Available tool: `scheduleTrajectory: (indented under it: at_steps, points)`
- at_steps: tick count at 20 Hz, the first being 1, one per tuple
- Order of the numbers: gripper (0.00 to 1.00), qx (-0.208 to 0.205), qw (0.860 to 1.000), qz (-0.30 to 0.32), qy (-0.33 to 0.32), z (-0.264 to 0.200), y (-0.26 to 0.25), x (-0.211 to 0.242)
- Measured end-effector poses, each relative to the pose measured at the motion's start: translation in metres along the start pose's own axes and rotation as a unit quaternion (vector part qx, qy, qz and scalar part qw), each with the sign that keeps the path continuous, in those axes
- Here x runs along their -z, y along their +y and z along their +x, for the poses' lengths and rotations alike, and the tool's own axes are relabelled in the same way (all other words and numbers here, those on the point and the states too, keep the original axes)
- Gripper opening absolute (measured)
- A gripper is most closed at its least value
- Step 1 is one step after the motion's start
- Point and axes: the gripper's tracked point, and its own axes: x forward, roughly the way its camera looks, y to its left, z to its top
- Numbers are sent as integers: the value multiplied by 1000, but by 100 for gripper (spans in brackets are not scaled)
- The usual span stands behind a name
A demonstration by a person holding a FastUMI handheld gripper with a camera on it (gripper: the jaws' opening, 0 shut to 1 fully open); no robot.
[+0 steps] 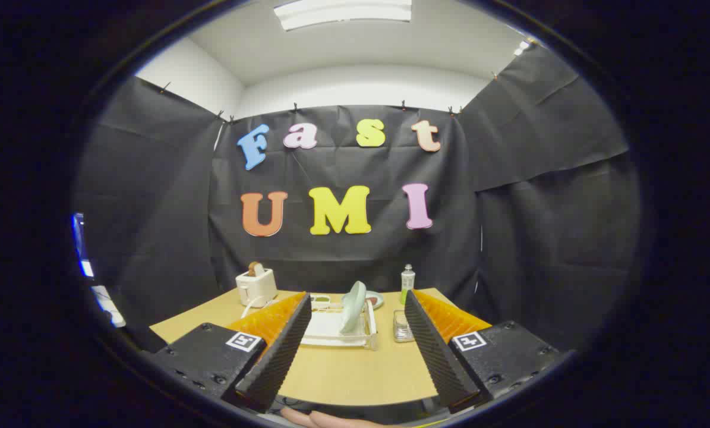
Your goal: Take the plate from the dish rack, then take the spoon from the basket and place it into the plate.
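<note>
Both fingers (280,351) apart, plate (353,307) beyond, between them

plate (353,306) upright in dish rack (337,333), bottle (407,283) behind

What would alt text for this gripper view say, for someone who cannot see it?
The open gripper faces a wooden table; beyond its fingers a pale plate stands upright in a white dish rack. A toaster, a bottle and a small clear basket stand around it.

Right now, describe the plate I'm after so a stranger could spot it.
On the wooden table, beyond the open gripper, sits a white dish rack. The plate stands on edge in it, pale green, the one upright dish there.
</note>
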Motion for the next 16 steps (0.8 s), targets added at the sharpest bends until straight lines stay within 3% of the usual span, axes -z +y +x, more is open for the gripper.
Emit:
scheduleTrajectory:
  at_steps: [16]
  points:
    - [100,3,1000,-22,21,28,2,16]
